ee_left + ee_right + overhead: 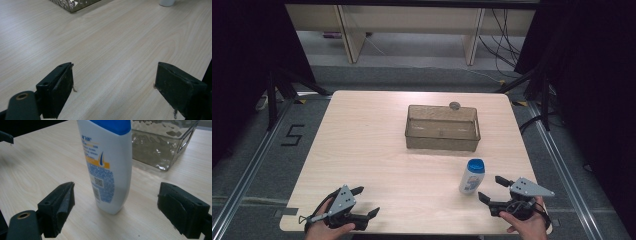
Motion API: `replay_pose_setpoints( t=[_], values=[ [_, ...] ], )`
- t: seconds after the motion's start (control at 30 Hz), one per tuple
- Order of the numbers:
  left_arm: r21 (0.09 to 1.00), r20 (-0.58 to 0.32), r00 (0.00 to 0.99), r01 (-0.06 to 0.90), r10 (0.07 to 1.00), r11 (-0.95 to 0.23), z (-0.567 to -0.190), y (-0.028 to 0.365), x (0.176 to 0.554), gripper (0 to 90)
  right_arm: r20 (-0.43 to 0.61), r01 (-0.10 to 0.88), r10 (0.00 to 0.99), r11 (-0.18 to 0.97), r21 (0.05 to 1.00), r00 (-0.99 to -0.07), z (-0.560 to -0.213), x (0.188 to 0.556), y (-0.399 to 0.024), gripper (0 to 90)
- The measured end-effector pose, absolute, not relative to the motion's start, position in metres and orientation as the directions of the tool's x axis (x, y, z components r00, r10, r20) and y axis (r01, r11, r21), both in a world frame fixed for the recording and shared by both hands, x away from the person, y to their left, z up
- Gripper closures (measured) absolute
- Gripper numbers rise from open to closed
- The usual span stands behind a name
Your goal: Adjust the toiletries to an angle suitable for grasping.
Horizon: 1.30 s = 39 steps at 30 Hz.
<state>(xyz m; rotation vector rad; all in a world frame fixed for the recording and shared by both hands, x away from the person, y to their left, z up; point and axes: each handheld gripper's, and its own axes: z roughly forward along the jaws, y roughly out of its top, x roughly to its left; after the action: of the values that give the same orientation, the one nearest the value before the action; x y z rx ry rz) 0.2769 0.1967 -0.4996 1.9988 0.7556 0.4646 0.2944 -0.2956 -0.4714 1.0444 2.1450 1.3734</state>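
A white shampoo bottle point(471, 176) with a blue cap stands upright on the wooden table point(377, 145), front right. In the right gripper view the bottle point(110, 167) rises just beyond the jaws, which stand wide apart on either side of it without touching. My right gripper point(492, 188) is open, just right of the bottle. My left gripper point(365, 201) is open near the table's front left edge, with bare wood between its jaws point(113, 87). A clear plastic bin point(442, 128) sits empty behind the bottle, toward the table's middle back.
A small round grey object point(455, 105) lies just behind the bin's far rim. The bin's corner point(72, 4) shows at the top of the left gripper view. Black curtains, stands and cables flank the table.
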Motion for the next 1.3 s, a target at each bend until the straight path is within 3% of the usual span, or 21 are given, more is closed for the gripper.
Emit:
replay_pose_setpoints(
  t=[0.3, 0.47, 0.93, 1.3],
  values=[
    [0.861, 0.03, 0.739, 0.323, 0.673, -0.393, -0.5, 0.197, 0.277, 14.6, 0.098, 0.392, 0.736, 0.238, 0.889, -0.669, -0.472, 0.3, -0.285, 15.3],
    [0.86, 0.032, 0.739, 0.322, 0.673, -0.395, -0.499, 0.197, 0.276, 14.7, 0.051, 0.349, 0.725, 0.267, 0.898, -0.687, -0.472, 0.306, -0.286, 15.3],
    [0.861, 0.03, 0.744, 0.32, 0.667, -0.395, -0.499, 0.197, 0.277, 14.6, 0.088, 0.369, 0.711, 0.251, 0.895, -0.698, -0.473, 0.312, -0.277, 15.3],
    [0.859, 0.034, 0.739, 0.323, 0.673, -0.398, -0.499, 0.196, 0.277, 14.6, 0.056, 0.333, 0.696, 0.27, 0.903, -0.716, -0.473, 0.319, -0.269, 15.3]
  ],
)
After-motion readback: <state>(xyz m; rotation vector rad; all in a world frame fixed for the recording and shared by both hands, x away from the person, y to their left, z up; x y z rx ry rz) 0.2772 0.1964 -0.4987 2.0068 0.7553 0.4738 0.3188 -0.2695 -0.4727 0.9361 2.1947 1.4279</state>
